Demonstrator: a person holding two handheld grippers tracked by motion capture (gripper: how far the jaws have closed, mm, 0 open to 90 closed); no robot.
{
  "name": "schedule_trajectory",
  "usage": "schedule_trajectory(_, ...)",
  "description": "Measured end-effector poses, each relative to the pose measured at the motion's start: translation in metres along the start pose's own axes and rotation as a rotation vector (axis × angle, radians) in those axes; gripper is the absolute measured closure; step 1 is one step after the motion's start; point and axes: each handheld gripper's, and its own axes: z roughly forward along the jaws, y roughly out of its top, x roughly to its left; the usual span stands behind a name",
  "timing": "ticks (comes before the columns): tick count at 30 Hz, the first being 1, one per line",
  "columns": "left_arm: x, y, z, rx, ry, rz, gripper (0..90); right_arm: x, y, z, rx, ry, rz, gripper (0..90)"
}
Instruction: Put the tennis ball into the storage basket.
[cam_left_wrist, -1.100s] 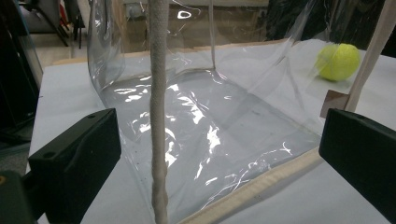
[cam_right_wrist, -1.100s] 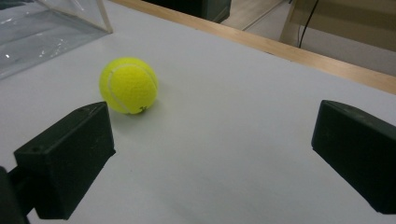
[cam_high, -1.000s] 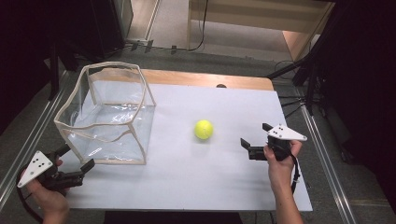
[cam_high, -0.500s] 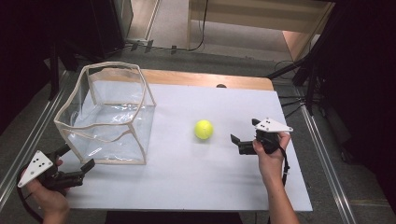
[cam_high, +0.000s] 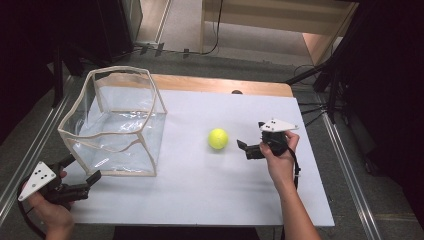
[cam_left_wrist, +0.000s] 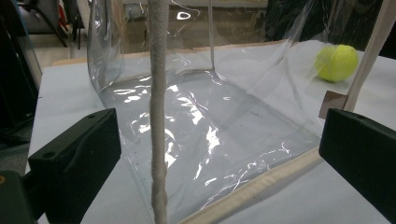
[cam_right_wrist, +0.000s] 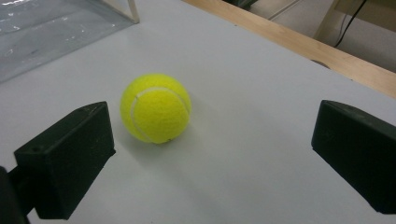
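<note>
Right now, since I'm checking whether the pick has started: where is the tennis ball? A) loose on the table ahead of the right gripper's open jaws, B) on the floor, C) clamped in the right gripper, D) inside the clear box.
A: the tennis ball rests on the white table, apart from the right gripper, whose jaws stand wide open, and outside the clear box.

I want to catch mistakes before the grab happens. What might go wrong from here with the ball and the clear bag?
1. The tennis ball sits loose on the smooth table, nearer one jaw of the open right gripper; a lopsided close may knock it rolling.
2. The clear bag has soft, buckled walls; its rim may sag when the ball is dropped in.
3. The open left gripper straddles the bag's corner seam; a pull may drag the bag.
</note>
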Motion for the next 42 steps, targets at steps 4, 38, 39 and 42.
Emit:
schedule_trajectory(4,0.001,0.0,0.0,-0.006,0.0,-0.007,0.0,0.002,0.006,0.008,0.027,0.017,-0.015,0.0)
schedule_trajectory(38,0.0,0.0,0.002,0.011,-0.013,0.006,0.0,0.009,0.036,0.064,0.204,0.137,-0.048,0.0)
schedule_trajectory(39,0.0,0.0,0.002,0.011,-0.011,0.005,0.0,0.01,0.036,0.066,0.209,0.138,-0.044,0.0)
schedule_trajectory(42,0.0,0.0,0.002,0.009,-0.012,0.004,0.0,0.011,0.038,0.072,0.237,0.143,-0.044,0.0)
